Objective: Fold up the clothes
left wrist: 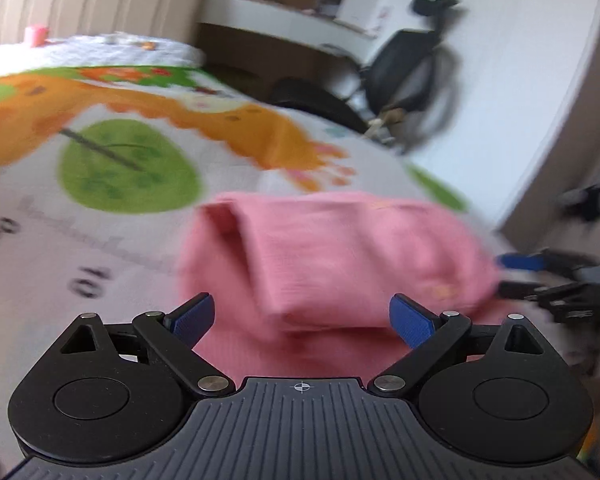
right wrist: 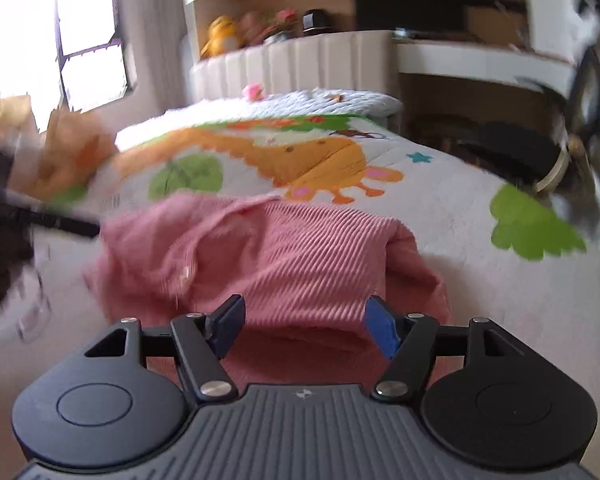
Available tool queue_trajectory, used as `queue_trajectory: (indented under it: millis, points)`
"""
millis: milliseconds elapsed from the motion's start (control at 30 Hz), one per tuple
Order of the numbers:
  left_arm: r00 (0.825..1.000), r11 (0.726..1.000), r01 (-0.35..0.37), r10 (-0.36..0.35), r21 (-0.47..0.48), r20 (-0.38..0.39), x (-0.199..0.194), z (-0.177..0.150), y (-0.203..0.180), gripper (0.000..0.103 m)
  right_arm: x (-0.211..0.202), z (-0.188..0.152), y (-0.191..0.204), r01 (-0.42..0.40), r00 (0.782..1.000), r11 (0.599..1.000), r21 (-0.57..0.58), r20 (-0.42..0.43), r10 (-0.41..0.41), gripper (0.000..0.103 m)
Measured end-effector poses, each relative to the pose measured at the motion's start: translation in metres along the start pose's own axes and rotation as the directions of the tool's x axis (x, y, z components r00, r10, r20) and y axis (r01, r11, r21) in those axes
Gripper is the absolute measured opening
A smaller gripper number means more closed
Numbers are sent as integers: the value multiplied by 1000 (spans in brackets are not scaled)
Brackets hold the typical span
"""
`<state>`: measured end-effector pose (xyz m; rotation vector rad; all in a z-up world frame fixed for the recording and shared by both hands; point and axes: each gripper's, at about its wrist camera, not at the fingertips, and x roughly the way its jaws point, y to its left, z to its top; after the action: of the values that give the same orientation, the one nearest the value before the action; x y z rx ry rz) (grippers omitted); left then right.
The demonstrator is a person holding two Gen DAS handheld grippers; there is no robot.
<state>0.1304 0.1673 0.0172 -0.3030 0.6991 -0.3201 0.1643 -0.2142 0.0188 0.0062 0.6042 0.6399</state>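
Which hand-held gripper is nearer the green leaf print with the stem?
Left. The left hand-held gripper sits nearer the leaf print; the right hand-held gripper has the pink garment between.

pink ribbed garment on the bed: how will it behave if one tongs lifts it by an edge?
The pink garment is probably floppy: it lies in soft folds, so it should drape and unfold. Likely light, being thin. The ribbed knit probably grips well.
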Motion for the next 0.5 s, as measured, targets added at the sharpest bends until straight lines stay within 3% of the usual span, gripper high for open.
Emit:
queue_trajectory:
  millis: [67, 200, 267, 300, 333, 433, 500]
  points:
    - [998, 993, 69, -70, -93, -6, 8, 2, 2, 98, 5, 4, -12, -3, 1000, 994, 106, 22, 0, 69]
    - [999, 978, 29, -34, -208, -21, 34, -3, 12, 98, 32, 1, -33, -18, 999, 967, 255, 31, 11, 68]
    - [1000, 964, 9, -16, -265, -25, 47, -4, 18, 96, 52, 0, -36, -46, 999, 952, 304, 5, 46, 53]
    - [1000, 959, 8, -14, -282, -17, 51, -3, 21, 83, 60, 0, -35, -56, 998, 946, 318, -9, 62, 28]
    - [1000, 961, 4, -8, -278, -13, 54, 1, 20, 55, 61, 2, -30, -54, 998, 949, 310, -12, 61, 24]
    - [999, 976, 30, -25, -214, 27, 40, 16, 6, 32, 33, 16, -13, -100, 994, 964, 248, 72, 84, 17]
    - [997, 988, 54, -45, -147, 66, 21, 21, -6, 30, 8, 21, -5, -140, 987, 966, 217, 107, 119, 17]
